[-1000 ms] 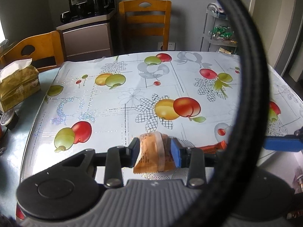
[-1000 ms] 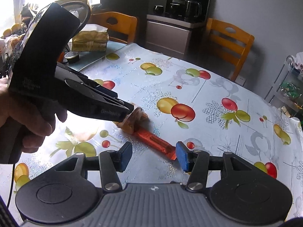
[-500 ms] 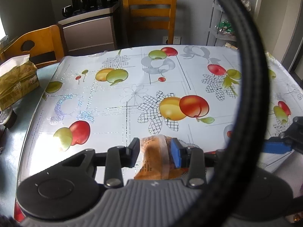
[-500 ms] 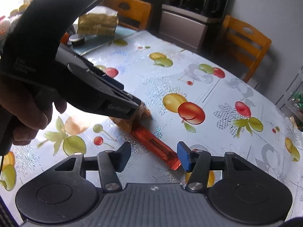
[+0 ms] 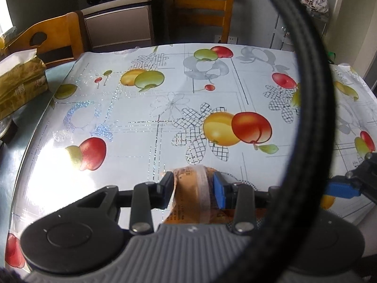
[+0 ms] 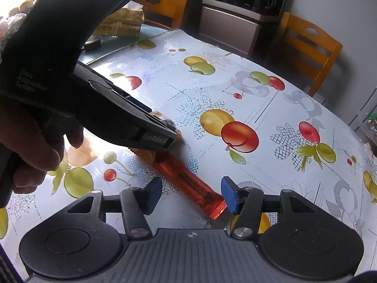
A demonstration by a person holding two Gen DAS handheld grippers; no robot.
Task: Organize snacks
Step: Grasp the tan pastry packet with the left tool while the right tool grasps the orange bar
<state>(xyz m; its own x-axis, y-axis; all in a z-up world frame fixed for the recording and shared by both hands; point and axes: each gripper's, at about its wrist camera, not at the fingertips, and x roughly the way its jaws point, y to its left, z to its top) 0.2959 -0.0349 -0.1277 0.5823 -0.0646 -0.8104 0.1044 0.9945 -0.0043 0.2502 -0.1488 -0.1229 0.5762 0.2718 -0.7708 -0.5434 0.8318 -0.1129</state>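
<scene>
A table (image 5: 132, 118) under a fruit-print cloth spreads ahead of both grippers. The left gripper (image 5: 192, 188) pinches an orange snack packet (image 5: 188, 195) between its fingers, just above the cloth. The right gripper (image 6: 192, 194) is spread apart, a long red snack packet (image 6: 188, 180) lying between its fingertips.

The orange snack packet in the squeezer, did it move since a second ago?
Barely. The left gripper stays shut on the orange crinkly snack packet and has slid forward over the fruit-print tablecloth. The right gripper stays open around the red plastic-wrapped stick.
</scene>
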